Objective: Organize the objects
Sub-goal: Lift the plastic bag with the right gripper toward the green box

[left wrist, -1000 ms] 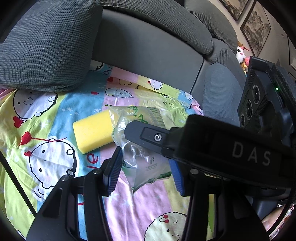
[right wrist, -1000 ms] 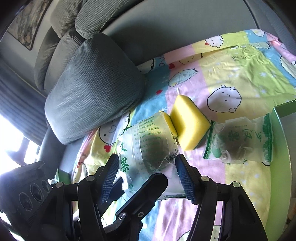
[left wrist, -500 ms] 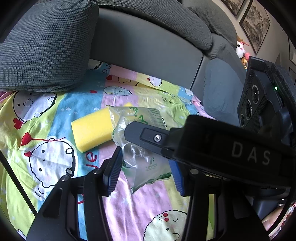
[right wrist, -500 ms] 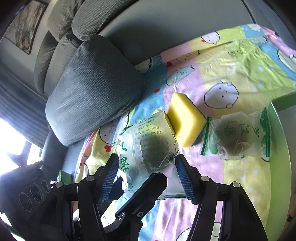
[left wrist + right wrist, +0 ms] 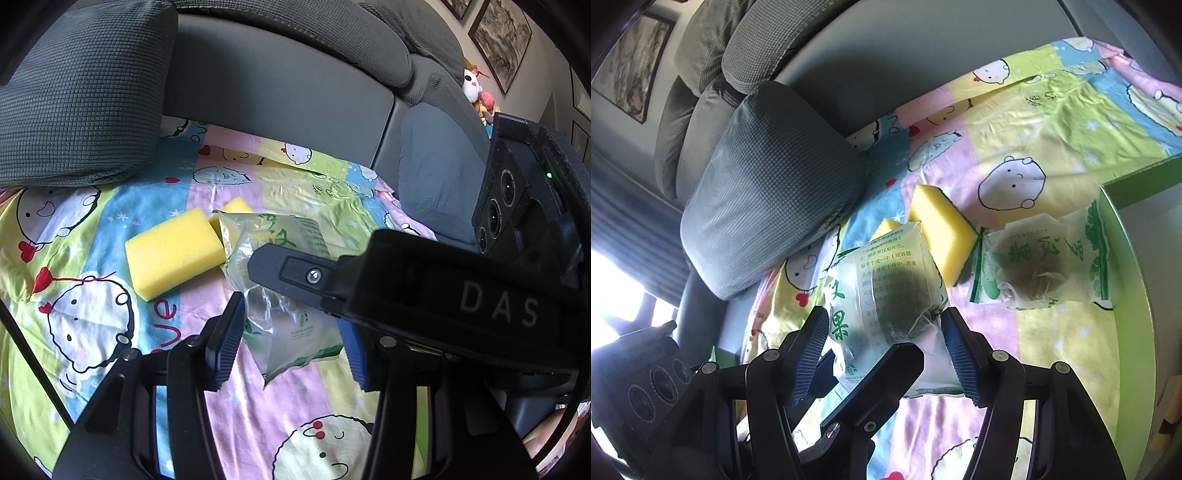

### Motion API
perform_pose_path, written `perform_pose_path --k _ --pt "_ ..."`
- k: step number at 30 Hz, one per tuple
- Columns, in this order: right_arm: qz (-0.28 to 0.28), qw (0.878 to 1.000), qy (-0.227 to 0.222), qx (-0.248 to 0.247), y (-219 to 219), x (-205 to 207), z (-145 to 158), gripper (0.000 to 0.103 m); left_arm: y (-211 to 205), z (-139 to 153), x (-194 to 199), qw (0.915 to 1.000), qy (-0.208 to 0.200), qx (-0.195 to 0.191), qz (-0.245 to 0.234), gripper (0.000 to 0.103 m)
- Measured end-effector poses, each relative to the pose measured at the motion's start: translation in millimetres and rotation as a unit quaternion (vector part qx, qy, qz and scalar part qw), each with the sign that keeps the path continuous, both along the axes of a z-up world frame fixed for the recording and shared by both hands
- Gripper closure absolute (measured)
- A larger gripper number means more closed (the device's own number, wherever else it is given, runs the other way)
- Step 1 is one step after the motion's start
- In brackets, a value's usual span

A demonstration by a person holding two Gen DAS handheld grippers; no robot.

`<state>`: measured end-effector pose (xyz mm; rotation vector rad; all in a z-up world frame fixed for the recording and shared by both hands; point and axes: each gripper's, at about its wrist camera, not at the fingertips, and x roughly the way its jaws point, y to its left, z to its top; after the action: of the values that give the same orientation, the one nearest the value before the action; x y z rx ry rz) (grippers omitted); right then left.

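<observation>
On the sofa's sheet (image 5: 1052, 122), a packet (image 5: 886, 291) lies between the right gripper's (image 5: 884, 349) jaws. Behind it sit two sponges (image 5: 942, 229), touching it. Right of these lies a second packet (image 5: 1041, 266), against the box (image 5: 1137, 295). The cushion (image 5: 772, 184) rests left.

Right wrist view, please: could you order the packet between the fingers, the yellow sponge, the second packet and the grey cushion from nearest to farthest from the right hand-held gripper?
1. Packet, between the right hand-held gripper fingers.
2. Yellow sponge, just beyond, slightly right.
3. Second packet, to the right by the green box; too close to the sponge to call firmly.
4. Grey cushion, far left.
</observation>
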<state>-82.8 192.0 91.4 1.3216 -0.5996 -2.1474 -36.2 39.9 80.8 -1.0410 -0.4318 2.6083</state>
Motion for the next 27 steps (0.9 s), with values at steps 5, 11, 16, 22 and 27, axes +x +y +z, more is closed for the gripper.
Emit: perform_pose_path --k 5,11,16,22,27 --pt "-0.013 1.000 -0.002 -0.011 11.5 4.0 -2.6 0.037 9.7 0.6 1.6 0.9998 -0.001 -0.011 -0.014 0.056" --pt "-0.037 0.999 -0.014 -0.026 29.8 8.7 -8.5 0.037 22.7 -1.9 2.5 0.9992 -0.005 -0.022 -0.033 0.056" --pt "-0.053 0.998 -0.017 -0.031 41.6 12.8 -11.8 0.037 32.7 -2.9 4.6 0.9980 -0.006 -0.025 -0.058 0.056" --pt "-0.073 0.996 -0.023 -0.039 56.7 18.6 -13.3 0.037 46.5 -2.0 7.0 0.9966 -0.002 -0.031 -0.076 0.056" --pt "-0.079 0.995 -0.020 -0.051 64.7 20.8 -9.4 0.037 49.4 2.8 9.7 0.9967 0.010 -0.025 -0.077 0.056"
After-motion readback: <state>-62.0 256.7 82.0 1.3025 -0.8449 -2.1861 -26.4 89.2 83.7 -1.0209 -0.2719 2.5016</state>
